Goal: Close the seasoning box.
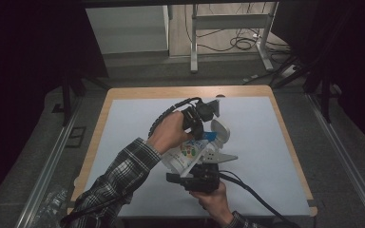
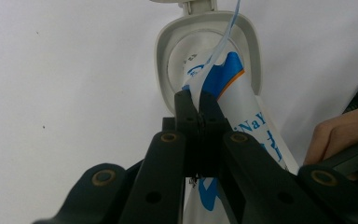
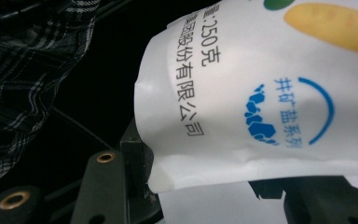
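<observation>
Pouring from the white printed plastic salt pouch [image 1: 189, 154] risks spilling beside the pale round container [image 2: 209, 51]; left gripper [image 2: 196, 100] pinches its torn top, right gripper [image 1: 197, 176] clamps its base

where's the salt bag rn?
High view: the salt bag is mid-table, held between both tongs, its top tipped into the white container just right of the left hand.

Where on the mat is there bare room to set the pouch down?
Bare mat lies left of the left gripper, and right of the white container toward the table's edge. It is crowded mid-table, where both grippers hold the pouch.
</observation>
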A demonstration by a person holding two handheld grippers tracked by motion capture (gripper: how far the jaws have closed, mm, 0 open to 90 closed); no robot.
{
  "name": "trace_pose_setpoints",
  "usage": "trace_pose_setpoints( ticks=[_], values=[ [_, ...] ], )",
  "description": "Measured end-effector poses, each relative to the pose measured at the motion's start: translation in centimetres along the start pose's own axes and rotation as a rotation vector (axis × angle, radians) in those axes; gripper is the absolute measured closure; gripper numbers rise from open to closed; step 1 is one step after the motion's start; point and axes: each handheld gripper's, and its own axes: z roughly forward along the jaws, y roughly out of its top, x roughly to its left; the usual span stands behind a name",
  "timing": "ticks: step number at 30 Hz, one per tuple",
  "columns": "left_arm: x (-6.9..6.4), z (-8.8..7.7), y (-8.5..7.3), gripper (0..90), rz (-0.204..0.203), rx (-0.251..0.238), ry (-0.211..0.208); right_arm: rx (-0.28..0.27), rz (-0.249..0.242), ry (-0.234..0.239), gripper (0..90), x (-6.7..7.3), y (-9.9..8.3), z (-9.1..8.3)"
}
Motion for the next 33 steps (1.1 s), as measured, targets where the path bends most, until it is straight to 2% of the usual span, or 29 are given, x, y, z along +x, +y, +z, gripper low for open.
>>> trace_pose_setpoints(
  ticks=[33],
  values=[
    [0.07,0.26,0.12,89.9,0.004,0.010,-0.006,-0.005,-0.001,0.002,49.8,0.04,0.07,-0.07]
  ],
)
